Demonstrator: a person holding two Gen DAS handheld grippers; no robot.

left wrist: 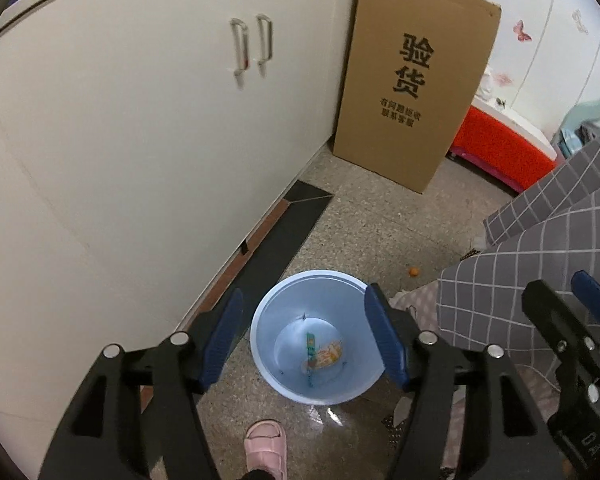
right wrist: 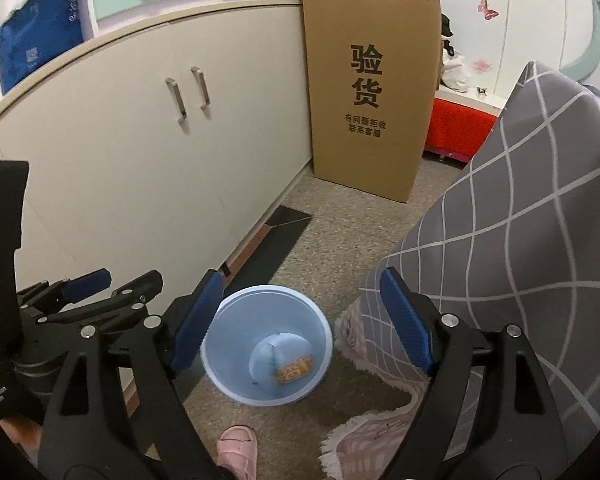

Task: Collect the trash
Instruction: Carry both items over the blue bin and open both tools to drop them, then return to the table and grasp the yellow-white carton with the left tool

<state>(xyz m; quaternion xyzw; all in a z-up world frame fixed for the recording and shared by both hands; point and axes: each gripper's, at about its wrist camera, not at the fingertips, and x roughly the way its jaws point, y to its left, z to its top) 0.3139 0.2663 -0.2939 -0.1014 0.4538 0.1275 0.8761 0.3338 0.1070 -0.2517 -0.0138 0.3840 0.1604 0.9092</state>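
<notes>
Both grippers hang above a light blue bin (left wrist: 318, 336) that stands on the speckled floor (left wrist: 380, 220), close to the foot of a white cabinet (left wrist: 140, 120).

Left gripper (left wrist: 304, 338): jaws spread apart, nothing between the blue pads (left wrist: 220, 340); the bin's mouth shows through the gap. Right gripper (right wrist: 300, 320): jaws also spread wide, empty, with the bin's mouth framed between them. In the left wrist view the right gripper shows at the right edge; in the right wrist view the left gripper sits at the left, beside the bin.

Trash: a crumpled orange and white wrapper (left wrist: 328, 354) lies on the bottom of the bin, and next to it a thin green strip (left wrist: 310, 354), touching or nearly touching the wrapper. In the right wrist view the wrapper appears at the lower right of the bin floor, and the strip cannot be made out there, possibly hidden by the bin wall.

Other items: a small orange object (left wrist: 414, 272) lies on the floor near the hem of a grey checked cloth (left wrist: 540, 248), well apart from the bin. A tall cardboard box (left wrist: 412, 80) printed with black characters stands at the end of the cabinet. A pink slipper (left wrist: 266, 446) is on the floor just below the bin. A pink and white rug (right wrist: 364, 444) lies under the edge of the checked cloth.
</notes>
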